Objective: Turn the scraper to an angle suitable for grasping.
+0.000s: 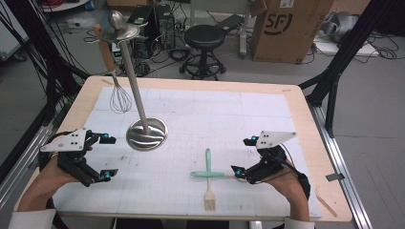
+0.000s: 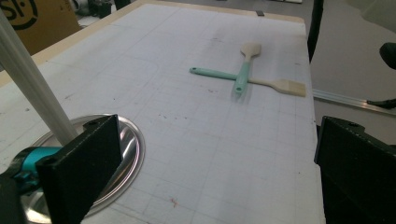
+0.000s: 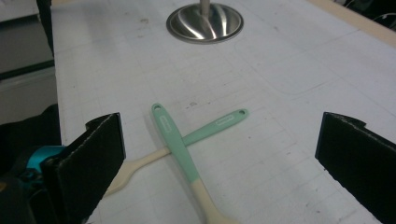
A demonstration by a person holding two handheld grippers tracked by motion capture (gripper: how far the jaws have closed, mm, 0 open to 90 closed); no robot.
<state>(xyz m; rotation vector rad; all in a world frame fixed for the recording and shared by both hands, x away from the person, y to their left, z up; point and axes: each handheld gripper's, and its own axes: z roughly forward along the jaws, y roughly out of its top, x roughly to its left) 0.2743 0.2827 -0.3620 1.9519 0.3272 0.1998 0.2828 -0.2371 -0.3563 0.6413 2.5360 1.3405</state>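
Two teal-handled utensils lie crossed on the white mat. The spatula (image 1: 212, 174) (image 2: 243, 70) (image 3: 176, 149) rests on top of the brush (image 1: 208, 193) (image 2: 280, 85) (image 3: 215, 127). My right gripper (image 1: 242, 156) (image 3: 224, 163) is open just right of the cross, its jaws either side of the spatula's pale end without touching it. My left gripper (image 1: 107, 157) (image 2: 215, 177) is open and holds nothing, low over the mat at the left, beside the round base (image 1: 146, 134) (image 2: 126, 154) of a steel stand.
A wire whisk (image 1: 121, 98) with a wooden handle hangs from the stand's top plate (image 1: 119, 32); the pole (image 2: 32, 93) leans up from the base (image 3: 204, 23). Beyond the table stand a black stool (image 1: 204, 38) and a cardboard box (image 1: 286, 26). The wooden table edge (image 1: 329, 191) frames the mat.
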